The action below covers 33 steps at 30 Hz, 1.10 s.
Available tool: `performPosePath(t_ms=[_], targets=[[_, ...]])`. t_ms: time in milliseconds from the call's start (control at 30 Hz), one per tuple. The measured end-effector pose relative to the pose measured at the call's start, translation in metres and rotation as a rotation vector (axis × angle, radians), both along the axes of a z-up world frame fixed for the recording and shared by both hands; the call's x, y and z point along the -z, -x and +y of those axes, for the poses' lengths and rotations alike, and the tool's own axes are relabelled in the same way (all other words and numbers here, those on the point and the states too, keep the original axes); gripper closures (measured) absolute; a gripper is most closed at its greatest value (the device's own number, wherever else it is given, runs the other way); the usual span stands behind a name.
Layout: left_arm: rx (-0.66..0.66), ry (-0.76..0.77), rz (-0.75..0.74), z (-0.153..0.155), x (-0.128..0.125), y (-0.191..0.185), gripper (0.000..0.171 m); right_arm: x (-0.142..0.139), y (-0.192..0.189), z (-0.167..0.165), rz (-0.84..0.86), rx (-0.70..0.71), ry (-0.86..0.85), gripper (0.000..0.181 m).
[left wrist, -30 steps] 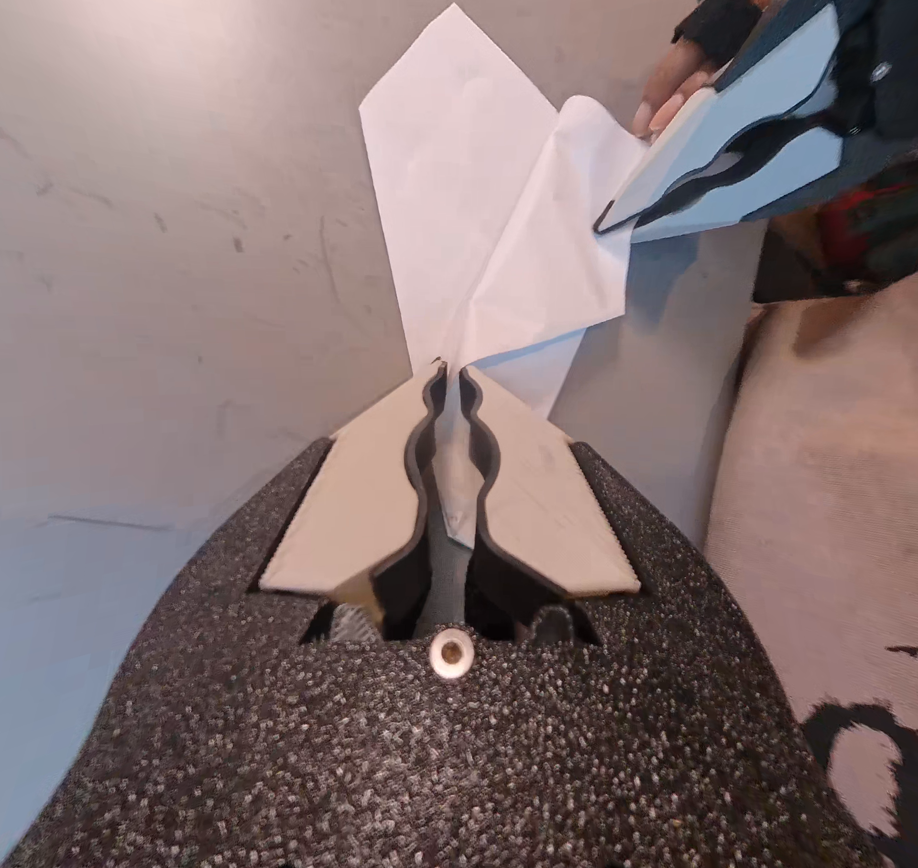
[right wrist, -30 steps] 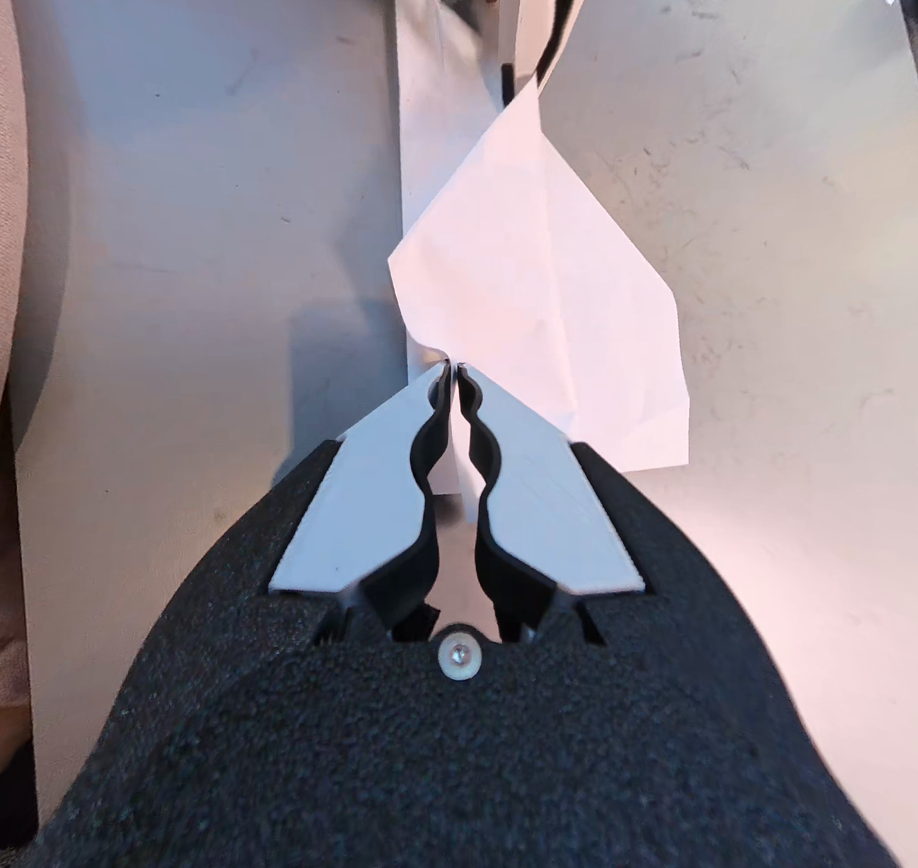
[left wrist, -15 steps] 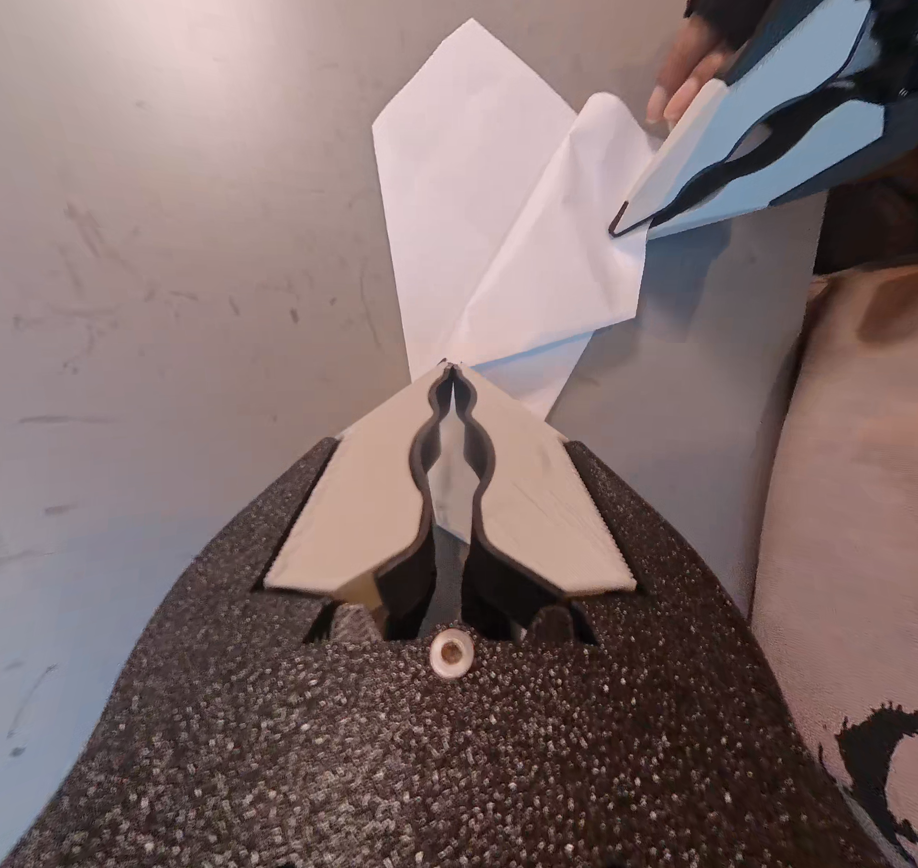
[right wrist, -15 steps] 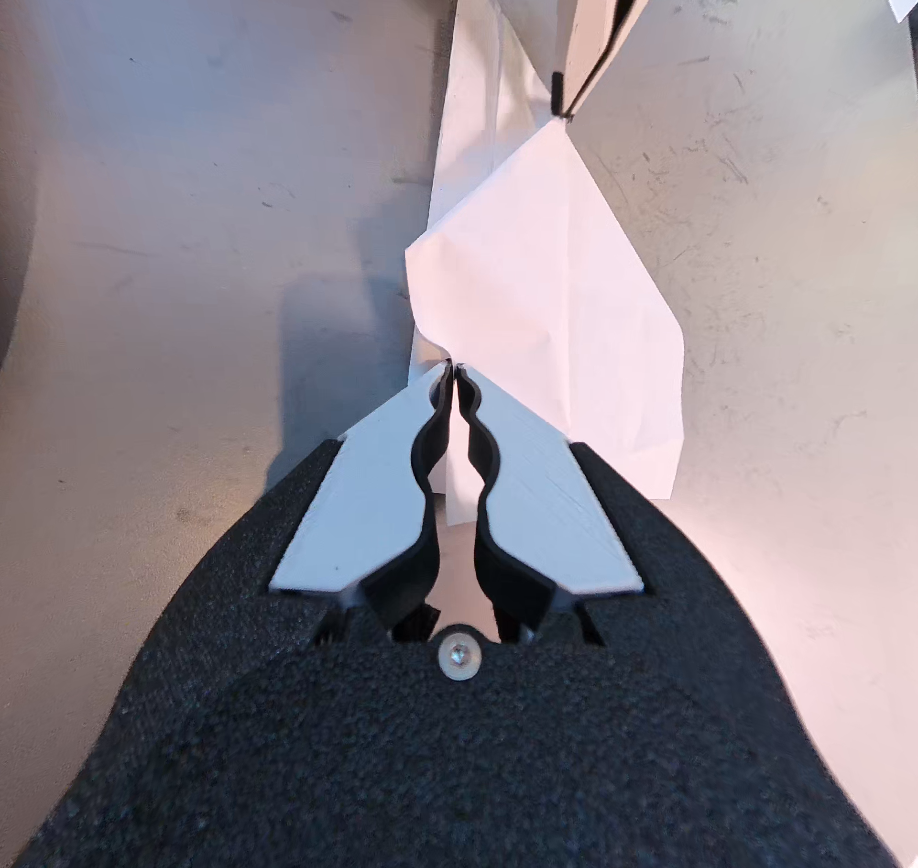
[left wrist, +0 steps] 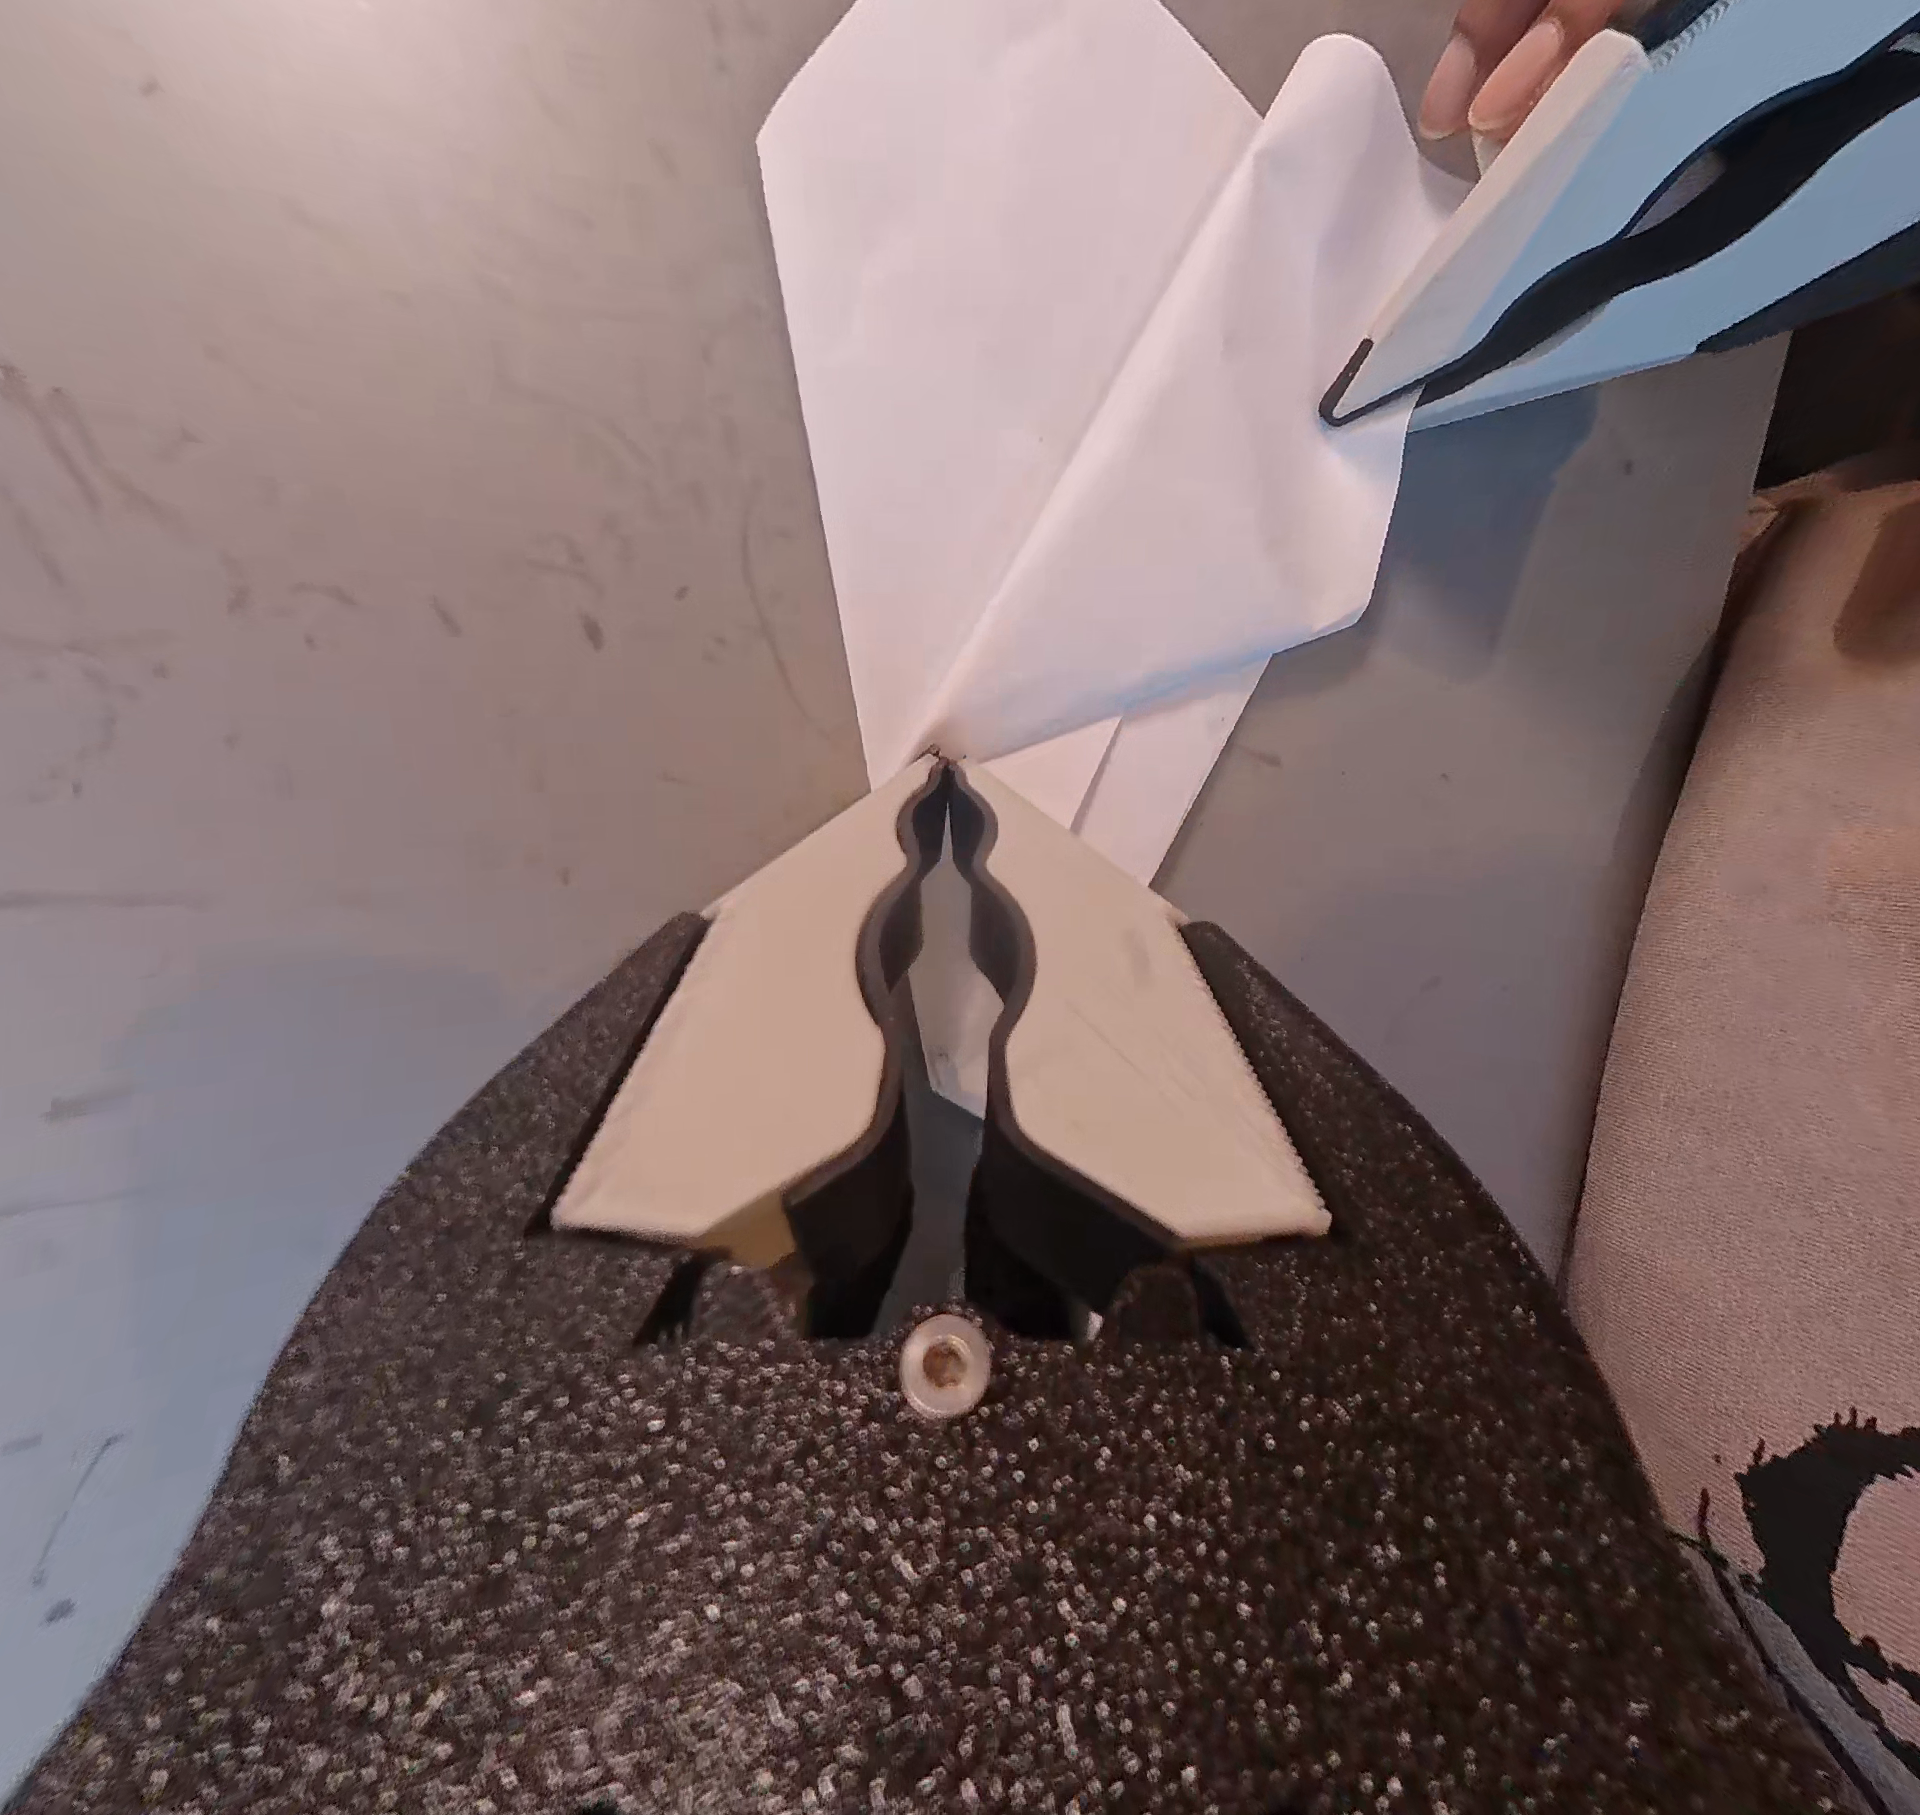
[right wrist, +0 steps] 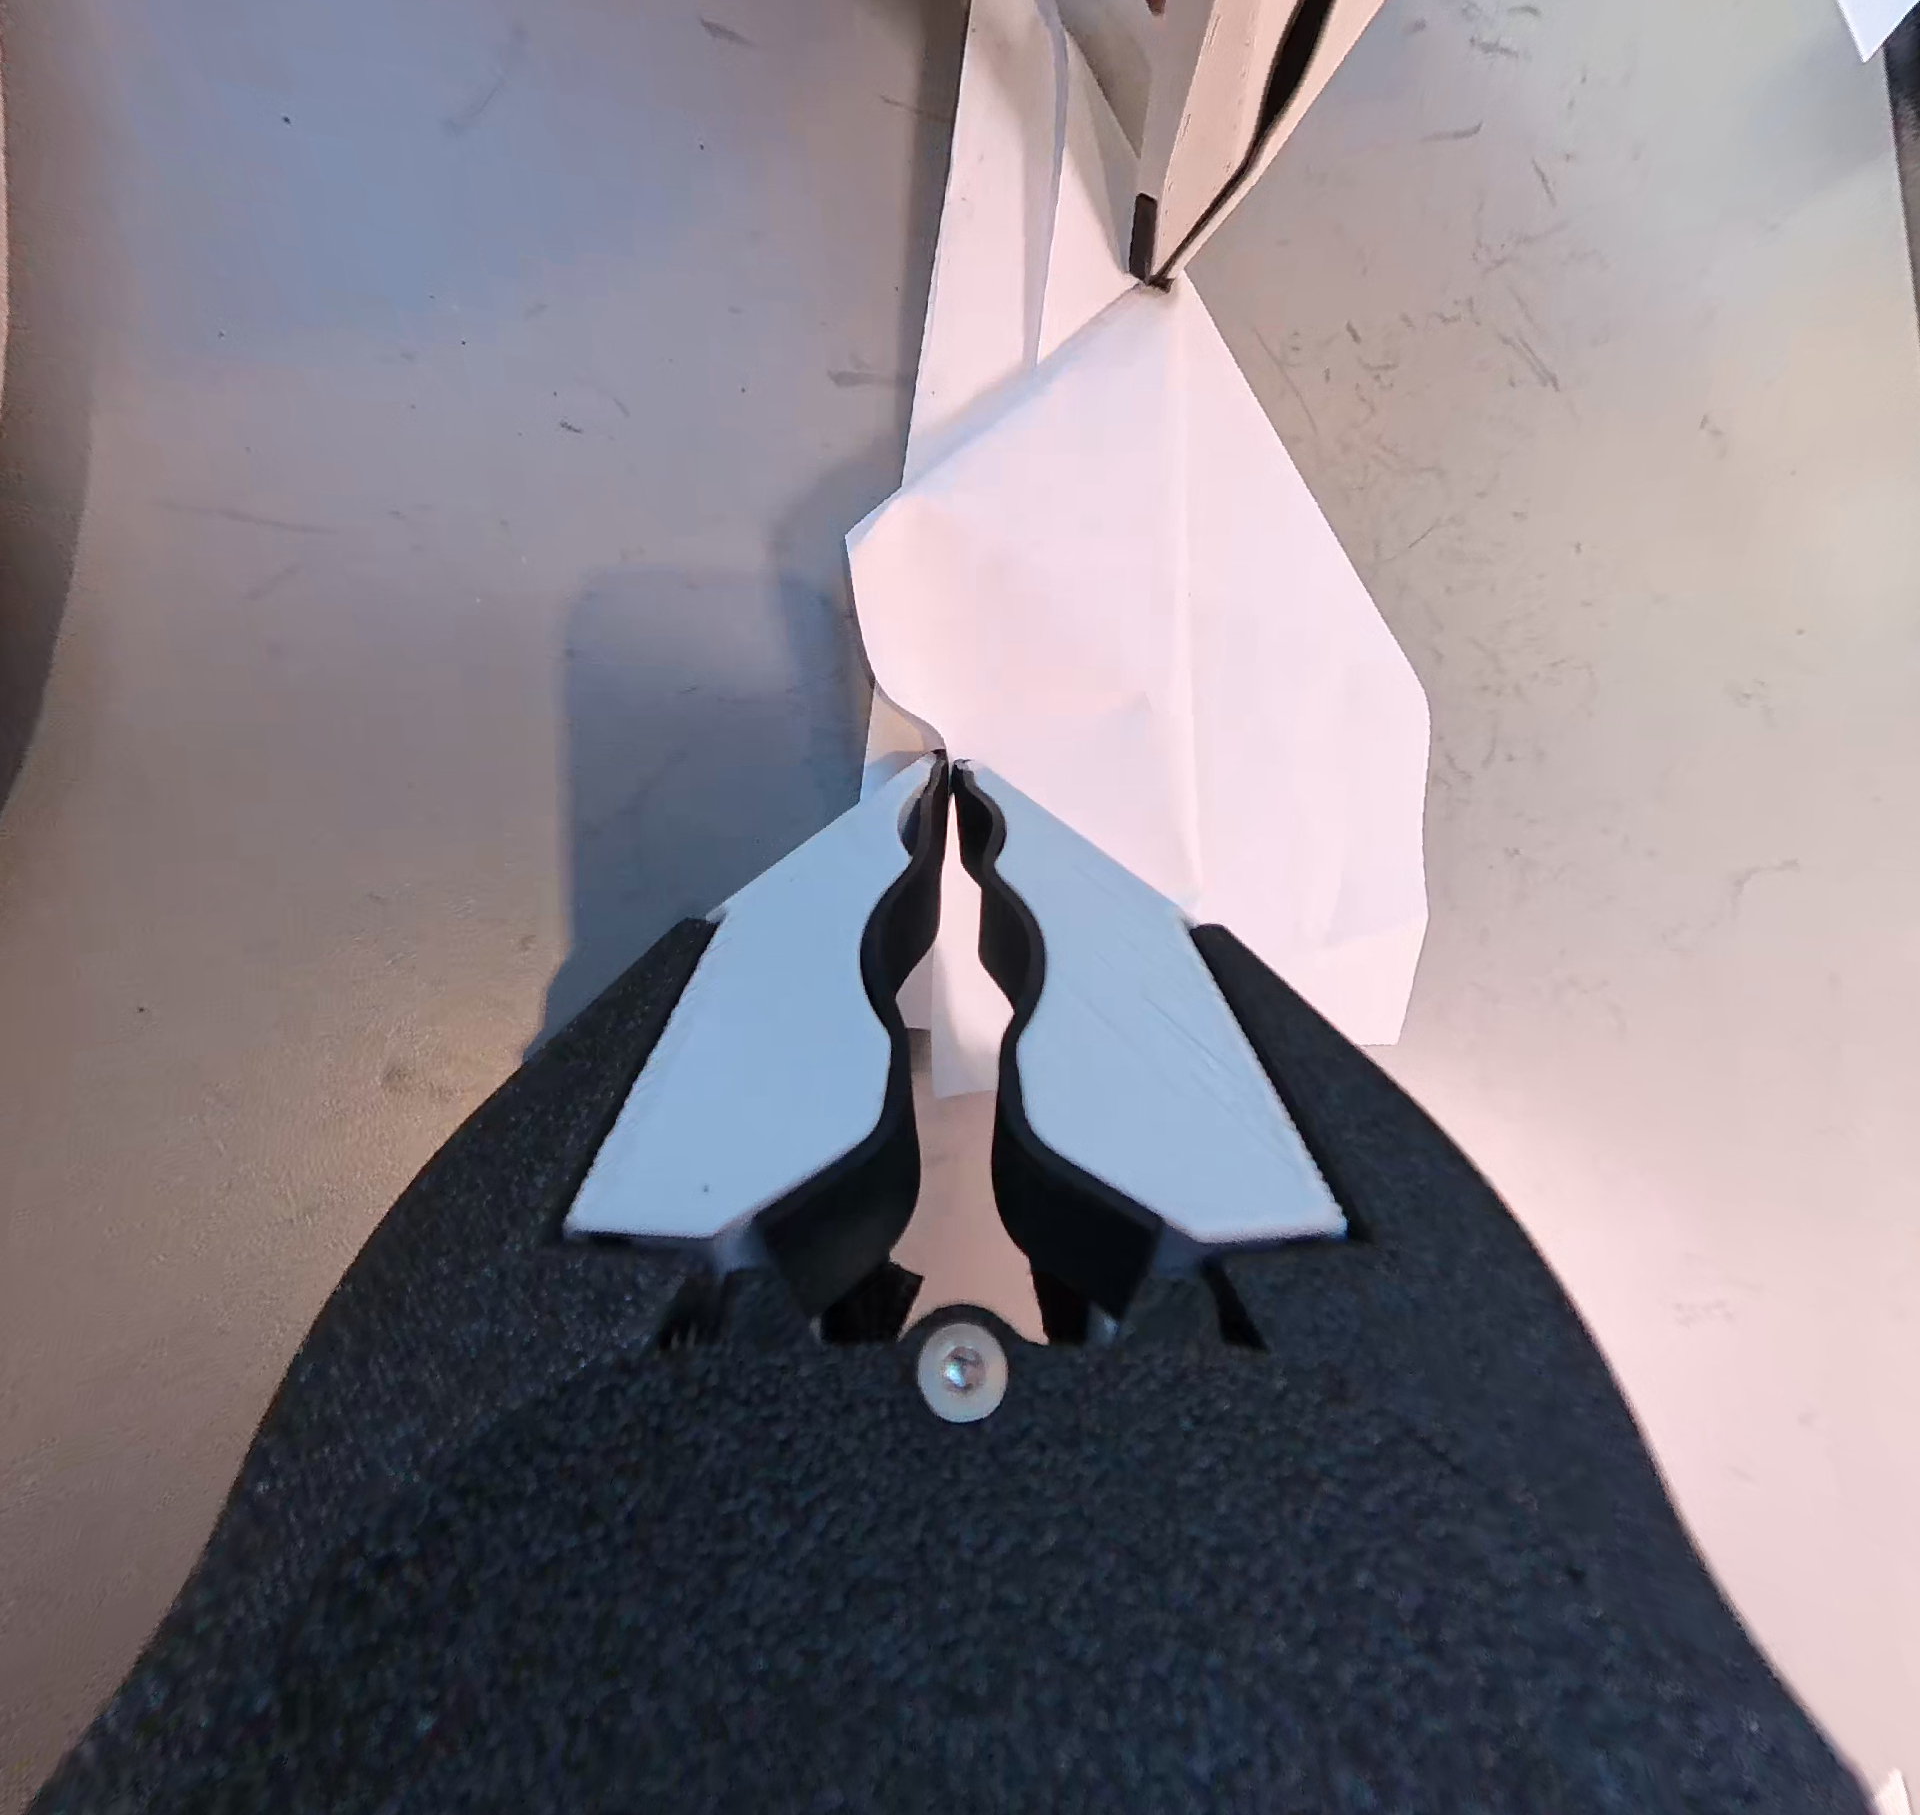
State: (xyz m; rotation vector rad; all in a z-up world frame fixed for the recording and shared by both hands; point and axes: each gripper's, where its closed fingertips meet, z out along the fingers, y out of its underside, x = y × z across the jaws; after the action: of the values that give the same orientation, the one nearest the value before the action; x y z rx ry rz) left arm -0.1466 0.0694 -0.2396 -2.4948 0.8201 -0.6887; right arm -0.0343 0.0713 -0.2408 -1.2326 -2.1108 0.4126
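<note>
Both grippers are clamped on one folded white paper sheet (left wrist: 987, 311), which lies partly on the scratched grey table (left wrist: 364, 415) and is partly lifted off it. The left gripper (left wrist: 943, 768) has its fingers pressed together on the sheet's near point, where the creases run together, and a strip of paper shows in the slot between them behind the tips. The right gripper (right wrist: 951, 759) pinches the sheet in the same way, at the curled edge of a raised flap, with paper visible between its fingers too. Over the last second neither grip has let go. What has changed is the spacing: in the left wrist view the right gripper (left wrist: 1351, 404) has drifted up and outward from the sheet's near point, and the flap it holds now stretches in a smoother, tauter plane, with fewer wrinkles than before. In the right wrist view the left gripper (right wrist: 1153, 274) now reaches farther down into the picture, its tips at the flap's far corner. The flat part of the sheet rests on the table beneath the flap. Bare fingertips (left wrist: 1496, 51) of the person's hand show just beyond the flap, behind the right gripper. A beige cloth (left wrist: 1766, 934) lies to the right of the sheet, past the table edge.
</note>
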Motion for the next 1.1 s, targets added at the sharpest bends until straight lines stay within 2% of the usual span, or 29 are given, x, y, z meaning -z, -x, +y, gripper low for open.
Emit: performPosePath(t_ms=[167, 400, 533, 733, 867, 967, 1100], targets=[[-0.081, 0.069, -0.147, 0.007, -0.015, 0.005, 0.171, 0.0, 0.001, 0.0, -0.002, 0.001, -0.005, 0.181], [-0.042, 0.065, -0.067, 0.004, -0.003, 0.01, 0.171, -0.001, 0.001, -0.001, -0.002, -0.001, -0.005, 0.181], [-0.03, 0.038, -0.046, 0.005, -0.005, 0.011, 0.171, -0.001, 0.001, -0.001, 0.001, 0.001, -0.002, 0.181], [0.025, -0.016, 0.044, 0.0, 0.0, 0.011, 0.171, -0.002, 0.001, -0.001, 0.002, 0.003, -0.002, 0.181], [0.124, -0.168, 0.234, -0.002, 0.004, 0.012, 0.171, -0.002, 0.0, -0.001, 0.002, 0.016, 0.02, 0.181], [0.17, -0.244, 0.345, -0.002, 0.004, 0.012, 0.171, -0.003, -0.001, -0.003, 0.005, 0.038, 0.076, 0.18], [0.176, -0.286, 0.368, -0.002, 0.004, 0.012, 0.171, -0.008, -0.008, -0.016, 0.007, 0.016, 0.18, 0.171]])
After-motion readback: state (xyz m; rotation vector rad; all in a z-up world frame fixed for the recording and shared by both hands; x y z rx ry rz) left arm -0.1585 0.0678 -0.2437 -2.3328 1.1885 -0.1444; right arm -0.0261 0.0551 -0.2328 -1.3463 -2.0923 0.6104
